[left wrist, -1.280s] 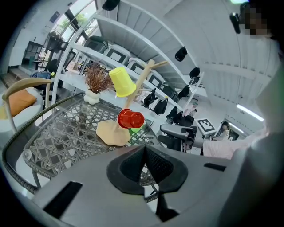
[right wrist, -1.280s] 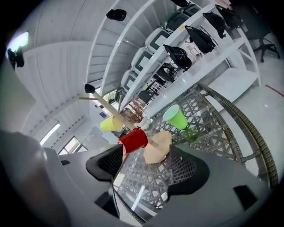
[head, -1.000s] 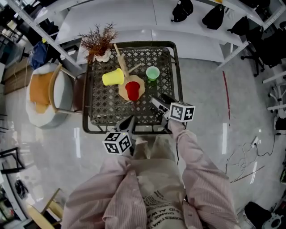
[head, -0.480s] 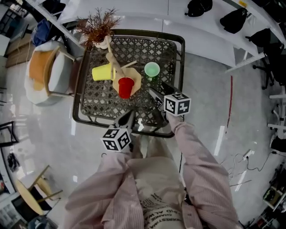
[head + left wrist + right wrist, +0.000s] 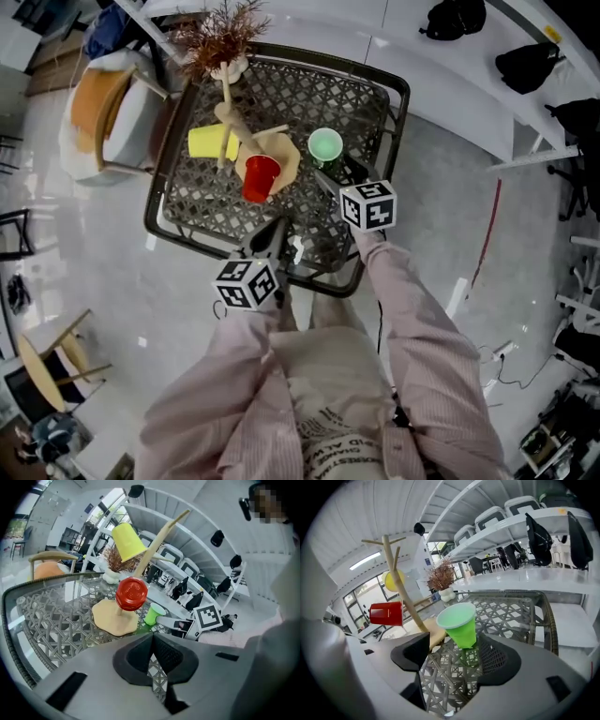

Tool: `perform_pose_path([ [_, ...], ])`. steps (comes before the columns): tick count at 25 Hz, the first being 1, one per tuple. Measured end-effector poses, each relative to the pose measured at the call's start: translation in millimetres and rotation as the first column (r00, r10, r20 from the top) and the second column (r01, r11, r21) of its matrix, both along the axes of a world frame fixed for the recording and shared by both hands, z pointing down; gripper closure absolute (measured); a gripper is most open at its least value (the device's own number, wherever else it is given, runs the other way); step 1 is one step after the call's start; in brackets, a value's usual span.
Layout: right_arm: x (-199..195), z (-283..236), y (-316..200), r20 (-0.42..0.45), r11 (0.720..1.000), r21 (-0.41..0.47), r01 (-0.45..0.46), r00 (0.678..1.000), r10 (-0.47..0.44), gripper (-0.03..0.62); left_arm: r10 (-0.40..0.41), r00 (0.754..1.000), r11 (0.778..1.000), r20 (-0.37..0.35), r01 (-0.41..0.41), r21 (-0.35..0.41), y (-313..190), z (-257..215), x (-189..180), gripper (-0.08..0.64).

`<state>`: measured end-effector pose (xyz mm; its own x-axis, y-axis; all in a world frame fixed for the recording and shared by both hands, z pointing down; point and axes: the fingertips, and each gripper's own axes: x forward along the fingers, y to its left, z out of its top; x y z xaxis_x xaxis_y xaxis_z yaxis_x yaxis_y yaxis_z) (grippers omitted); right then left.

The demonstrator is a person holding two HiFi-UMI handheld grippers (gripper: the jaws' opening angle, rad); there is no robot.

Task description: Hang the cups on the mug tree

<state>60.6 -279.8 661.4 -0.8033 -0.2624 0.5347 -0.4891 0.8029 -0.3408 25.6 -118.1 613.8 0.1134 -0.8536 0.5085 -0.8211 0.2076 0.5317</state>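
Your left gripper [image 5: 151, 649] hangs over the near edge of the dark metal lattice table with its glass top [image 5: 382, 105]. Its jaws are pressed together with nothing between them.

Your right gripper [image 5: 331, 184] reaches further in over the table, on the right side. Its jaws stand wide apart. The light green plastic cup [image 5: 458, 623] stands upright on the table, mouth up, just ahead of that opening and nearer the jaw on the view's right. You cannot tell whether that jaw touches it.

The wooden mug tree with the flat round base [image 5: 278, 156] stands near the middle of the table, to the left of the green cup. Two cups hang on its pegs:
- The red plastic cup [image 5: 261, 178] is on a lower peg over the near side of the base, lying sideways.
- The yellow plastic cup [image 5: 208, 142] is on a peg on the tree's left side, with its mouth turned away from the trunk.

At the far left corner of the table sits a bunch of reddish-brown dried twigs in a small white vase [image 5: 223, 39]. A wooden chair with an orange cushion [image 5: 98, 103] stands on the floor just beside the table's left edge.
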Motion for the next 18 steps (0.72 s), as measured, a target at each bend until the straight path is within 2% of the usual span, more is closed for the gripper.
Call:
perform_pose_path([
  [9, -19.2, 18.2, -15.3, -0.091, 0.986, 0.127, 0.109, 0.991, -0.098, 0.275, -0.057, 0.998, 0.998, -0.015, 0.056, -0.012, -5.3, 11.2, 4.1, 0.561],
  [12, -26.0, 21.0, -17.7, -0.095, 0.982, 0.137, 0.131, 0.988, -0.118, 0.275, -0.064, 0.998, 0.998, -0.013, 0.063, -0.024, -4.3, 14.0, 3.2, 0.561],
  [18, -30.5, 25.1, -25.1, -0.109, 0.987, 0.123, 0.103, 0.99, -0.09, 0.275, -0.049, 0.999, 0.998, -0.016, 0.049, -0.038, -4.0, 16.7, 2.6, 0.561],
])
